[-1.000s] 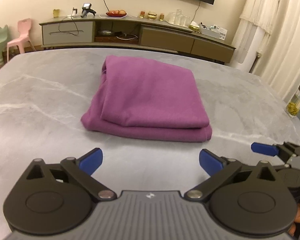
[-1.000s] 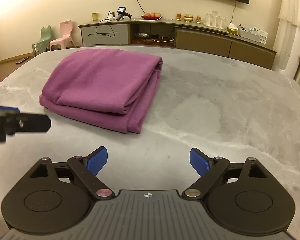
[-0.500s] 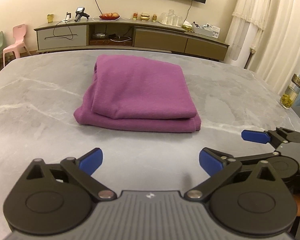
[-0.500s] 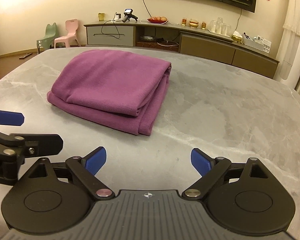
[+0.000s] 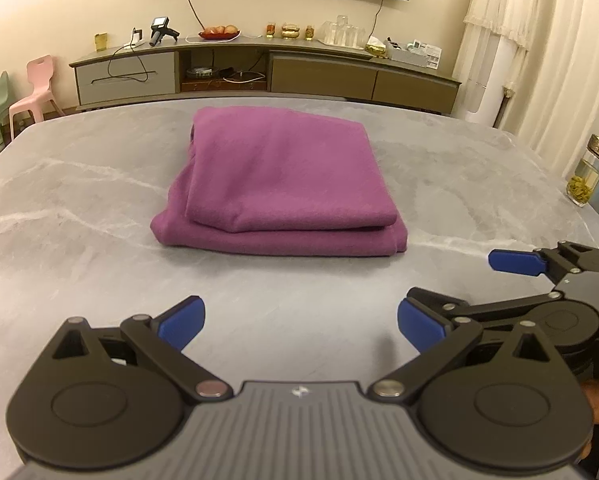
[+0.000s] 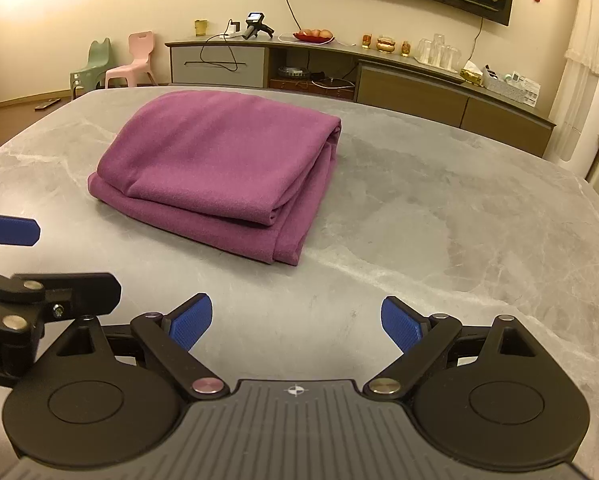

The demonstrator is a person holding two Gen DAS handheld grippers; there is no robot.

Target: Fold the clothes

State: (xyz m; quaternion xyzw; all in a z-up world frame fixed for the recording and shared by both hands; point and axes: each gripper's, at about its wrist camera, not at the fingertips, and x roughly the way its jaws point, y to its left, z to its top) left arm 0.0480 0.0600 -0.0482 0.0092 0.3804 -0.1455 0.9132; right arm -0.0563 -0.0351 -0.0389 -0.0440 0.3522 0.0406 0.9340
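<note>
Two grippers, both empty, jaws spread wide: left gripper (image 5: 299, 324), right gripper (image 6: 297, 322). Purple cloth (image 5: 277, 184) folded in stacked layers at 12 o'clock on grey marble surface (image 5: 79, 208), well apart from both. Pulled further back from cloth than a second ago, now side by side. Folding judged finished; nothing left to grasp.

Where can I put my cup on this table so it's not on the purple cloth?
Bare grey table lies right of the folded purple cloth, out to the table's edge. Another free strip runs between the cloth and the open right gripper. It is crowded low left, where the open left gripper sits close.
</note>
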